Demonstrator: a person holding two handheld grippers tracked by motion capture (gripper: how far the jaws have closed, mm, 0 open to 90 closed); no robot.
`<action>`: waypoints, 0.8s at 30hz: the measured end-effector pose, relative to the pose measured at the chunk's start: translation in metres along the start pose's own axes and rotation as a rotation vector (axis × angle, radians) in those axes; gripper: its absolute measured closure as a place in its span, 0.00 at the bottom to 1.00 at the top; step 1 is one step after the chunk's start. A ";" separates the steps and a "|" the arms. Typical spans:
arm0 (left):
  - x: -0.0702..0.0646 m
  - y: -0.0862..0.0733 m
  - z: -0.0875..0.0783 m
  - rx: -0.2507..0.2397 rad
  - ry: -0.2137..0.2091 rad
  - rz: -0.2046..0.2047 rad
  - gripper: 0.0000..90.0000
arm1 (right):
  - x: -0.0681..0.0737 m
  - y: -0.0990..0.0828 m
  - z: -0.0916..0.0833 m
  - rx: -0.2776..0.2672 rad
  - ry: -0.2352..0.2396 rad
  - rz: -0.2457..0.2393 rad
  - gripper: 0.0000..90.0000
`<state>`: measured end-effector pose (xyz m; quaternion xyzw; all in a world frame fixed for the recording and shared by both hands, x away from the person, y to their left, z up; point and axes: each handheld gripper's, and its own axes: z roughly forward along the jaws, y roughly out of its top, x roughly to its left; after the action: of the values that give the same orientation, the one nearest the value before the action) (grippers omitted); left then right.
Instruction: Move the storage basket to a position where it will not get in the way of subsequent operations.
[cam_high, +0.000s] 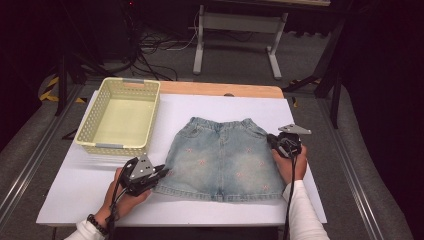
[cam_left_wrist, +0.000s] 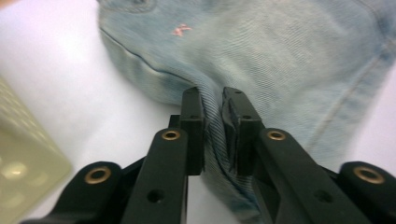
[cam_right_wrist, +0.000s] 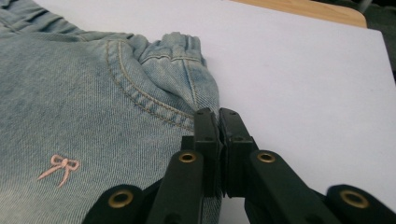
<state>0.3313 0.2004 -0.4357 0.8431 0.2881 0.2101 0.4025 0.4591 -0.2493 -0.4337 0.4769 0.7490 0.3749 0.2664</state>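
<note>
Light blue denim shorts (cam_high: 222, 157) with small pink bows lie flat on the white table cover, waistband at the far side. My left gripper (cam_high: 162, 172) is at the shorts' left edge near the hem. In the left gripper view a ridge of the shorts (cam_left_wrist: 280, 56) is pinched between the jaws of my left gripper (cam_left_wrist: 213, 100), which is shut on it. My right gripper (cam_high: 272, 140) is at the right side seam just below the waistband. In the right gripper view it (cam_right_wrist: 218, 114) is shut on the edge of the shorts (cam_right_wrist: 93, 93) beside the pocket stitching.
A pale yellow plastic basket (cam_high: 112, 147) stands with nothing in it at the table's back left; its corner (cam_left_wrist: 23, 158) is close to my left gripper. The white cover (cam_high: 235, 107) leaves a wooden strip (cam_high: 220, 89) bare along the far edge. Floor and a frame lie beyond.
</note>
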 end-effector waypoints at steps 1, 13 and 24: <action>0.000 0.002 0.003 -0.004 -0.001 0.000 0.93 | -0.003 -0.001 0.003 0.007 -0.006 0.009 0.96; 0.000 0.005 0.007 -0.002 -0.005 0.011 0.93 | -0.009 -0.007 0.004 0.019 -0.090 0.030 0.77; -0.011 0.013 -0.003 -0.064 0.016 0.025 0.80 | -0.001 -0.012 -0.020 -0.020 -0.004 -0.064 0.66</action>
<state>0.3256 0.1881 -0.4245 0.8315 0.2739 0.2312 0.4244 0.4381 -0.2598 -0.4320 0.4507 0.7597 0.3725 0.2845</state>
